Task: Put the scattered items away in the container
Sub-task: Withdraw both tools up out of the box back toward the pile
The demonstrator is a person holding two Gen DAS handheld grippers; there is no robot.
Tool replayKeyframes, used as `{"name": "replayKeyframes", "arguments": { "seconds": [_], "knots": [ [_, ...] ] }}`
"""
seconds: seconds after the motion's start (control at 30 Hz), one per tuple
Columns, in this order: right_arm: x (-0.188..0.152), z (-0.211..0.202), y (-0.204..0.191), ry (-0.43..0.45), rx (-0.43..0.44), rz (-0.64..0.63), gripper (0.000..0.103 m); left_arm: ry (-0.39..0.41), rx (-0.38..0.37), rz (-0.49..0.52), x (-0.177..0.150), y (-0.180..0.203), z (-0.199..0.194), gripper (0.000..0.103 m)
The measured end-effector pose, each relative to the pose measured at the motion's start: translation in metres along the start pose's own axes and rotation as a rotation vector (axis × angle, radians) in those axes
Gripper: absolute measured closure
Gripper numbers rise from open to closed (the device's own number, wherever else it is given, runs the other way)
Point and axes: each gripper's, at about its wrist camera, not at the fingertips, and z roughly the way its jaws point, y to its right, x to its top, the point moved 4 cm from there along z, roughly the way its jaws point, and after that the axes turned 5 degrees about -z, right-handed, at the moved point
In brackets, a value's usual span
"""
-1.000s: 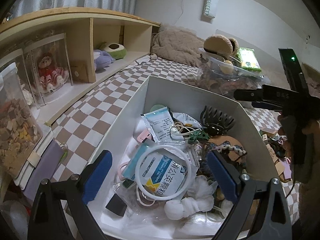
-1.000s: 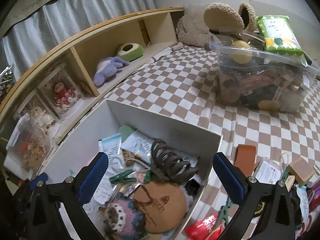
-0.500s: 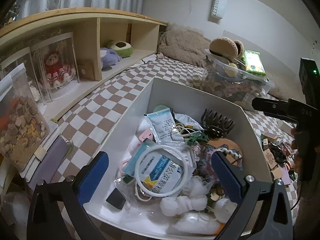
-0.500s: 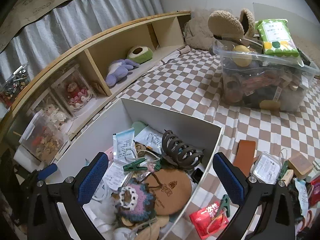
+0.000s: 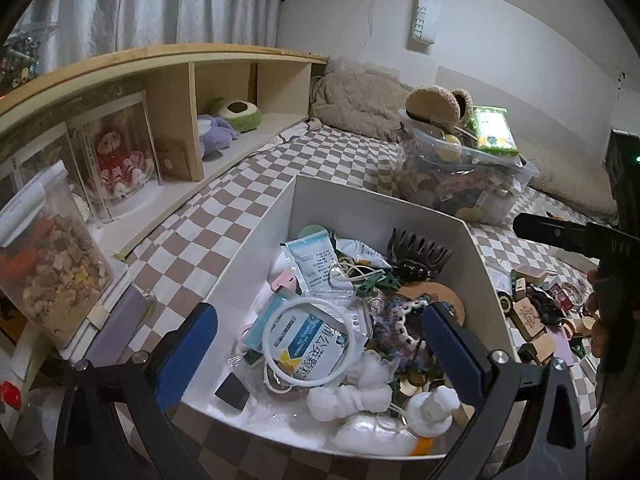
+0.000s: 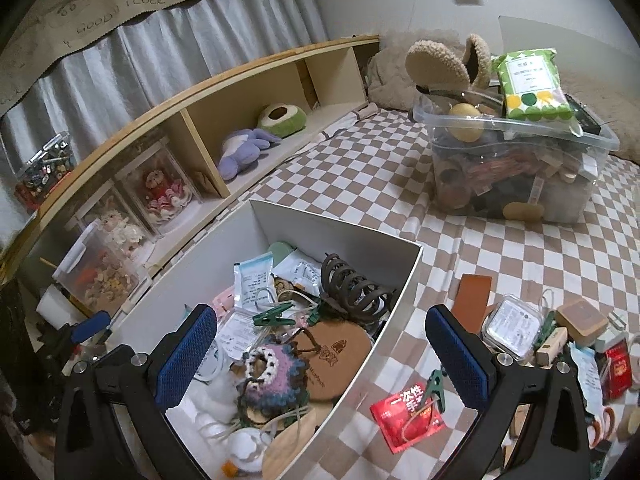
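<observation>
- Two grippers hover above a checkered bedspread (image 6: 500,248), each with its blue pads spread wide and gripping nothing.
- The left gripper (image 5: 320,344) hangs over the white box (image 5: 256,240); a white ring (image 5: 310,342) on a blue-and-white packet (image 5: 308,344) lies between its pads, untouched.
- The right gripper (image 6: 322,354) straddles the box's (image 6: 400,312) right wall: the brown round coaster (image 6: 332,356) and crocheted piece (image 6: 268,376) lie inside by its left pad.
- Outside, near its right pad, lie a red sachet (image 6: 406,420), green clip (image 6: 434,386), brown leather piece (image 6: 472,294) and clear plastic case (image 6: 514,330).
</observation>
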Motion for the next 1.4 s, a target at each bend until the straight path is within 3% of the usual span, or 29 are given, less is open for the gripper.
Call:
{"name": "replayKeyframes", "arguments": {
  "seconds": [1.0,1.4],
  "knots": [
    [-0.015,-0.092,-0.044,0.094,-0.014,-0.060,0.000,0.093,0.051,0.056,0.002,0.000,-0.089,0.000],
    [-0.033,-0.132,-0.014,0.127,-0.106,-0.058,0.000,0.141,-0.010,0.020,-0.001,0.033,-0.087,0.000]
  ]
}}
